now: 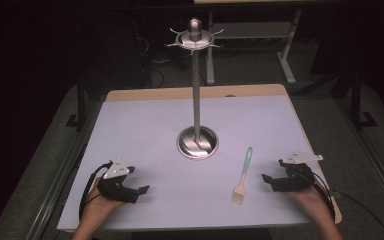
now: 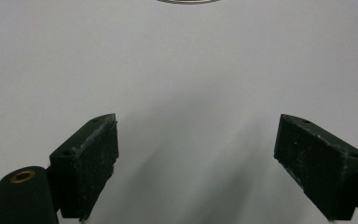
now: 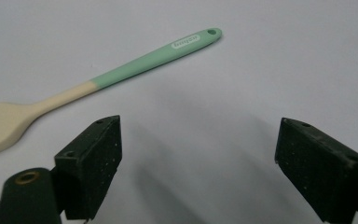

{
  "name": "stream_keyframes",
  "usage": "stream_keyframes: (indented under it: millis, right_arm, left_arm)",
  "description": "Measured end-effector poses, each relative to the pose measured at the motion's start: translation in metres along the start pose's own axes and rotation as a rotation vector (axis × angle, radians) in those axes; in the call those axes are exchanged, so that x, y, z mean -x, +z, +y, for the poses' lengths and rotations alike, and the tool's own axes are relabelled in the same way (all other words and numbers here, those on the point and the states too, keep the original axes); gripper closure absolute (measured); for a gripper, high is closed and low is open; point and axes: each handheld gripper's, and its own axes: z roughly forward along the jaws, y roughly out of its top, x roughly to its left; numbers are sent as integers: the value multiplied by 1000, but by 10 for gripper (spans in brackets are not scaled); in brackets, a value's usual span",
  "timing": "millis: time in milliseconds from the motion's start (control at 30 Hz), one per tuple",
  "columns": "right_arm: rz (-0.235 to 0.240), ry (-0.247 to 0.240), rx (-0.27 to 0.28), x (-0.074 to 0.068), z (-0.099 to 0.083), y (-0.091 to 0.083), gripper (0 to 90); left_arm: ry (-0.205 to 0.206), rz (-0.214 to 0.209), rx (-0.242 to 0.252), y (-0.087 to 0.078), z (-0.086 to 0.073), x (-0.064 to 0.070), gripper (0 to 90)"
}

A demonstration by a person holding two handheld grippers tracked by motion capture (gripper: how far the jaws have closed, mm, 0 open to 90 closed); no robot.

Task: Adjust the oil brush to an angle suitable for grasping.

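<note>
The right gripper point(image 1: 276, 176) rests on the white table point(image 1: 145, 125), jaws wide and empty, just beside the mint-handled cream pastry brush point(image 1: 242, 176). The left gripper point(image 1: 136, 186) gapes likewise. Farther off stands a tall steel utensil stand point(image 1: 197, 90), nothing between.

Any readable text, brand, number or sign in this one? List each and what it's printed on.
Small white lettering on the green handle of the brush, near its hanging hole, seen in the right gripper view: too blurred to read, probably a brand name.
No other text on the metal stand, the table, the left tool or the right tool.
</note>
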Motion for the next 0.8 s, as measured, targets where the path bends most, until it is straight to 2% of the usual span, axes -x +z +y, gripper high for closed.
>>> stream_keyframes:
  millis: [67, 133, 233, 300, 400, 467, 533, 567, 600, 633, 700, 733, 800]
  right_arm:
    - [5, 11, 5, 1, 0, -1, 174]
    - [13, 29, 22, 4, 0, -4, 220]
    - [6, 32, 31, 5, 0, -6, 269]
    - [11, 32, 25, 6, 3, -6, 351]
    - [7, 21, 18, 5, 8, -5, 426]
    - [-14, 16, 22, 4, 12, -5, 507]
    - [-13, 13, 30, 5, 16, -5, 592]
    - [-15, 5, 33, 5, 19, -5, 626]
    - [-15, 5, 33, 5, 19, -5, 626]
    - [-14, 5, 41, 7, 23, -5, 687]
    - [-7, 6, 46, 9, 28, -2, 742]
    - [-7, 6, 46, 9, 28, -2, 742]
    - [6, 4, 40, 9, 34, 4, 824]
  left_arm:
    - [-8, -3, 4, -1, -1, 0, 133]
    - [-34, -12, 14, -2, -1, 1, 133]
    - [-33, -9, 20, -3, -1, 1, 133]
    - [-22, -14, 8, -4, -3, 1, 137]
    - [-40, -25, 12, -3, -4, 1, 137]
    - [-40, -25, 9, -3, -4, 1, 138]
    - [-35, -22, 10, -3, -3, 1, 139]
    - [-46, -24, 15, -3, -3, 1, 140]
    - [-46, -24, 15, -3, -3, 1, 140]
    - [-40, -25, 14, -3, -3, 2, 140]
    - [-47, -28, 23, -3, -2, 3, 140]
    - [-47, -29, 22, -3, -2, 3, 140]
    - [-41, -30, 19, -4, -2, 3, 140]
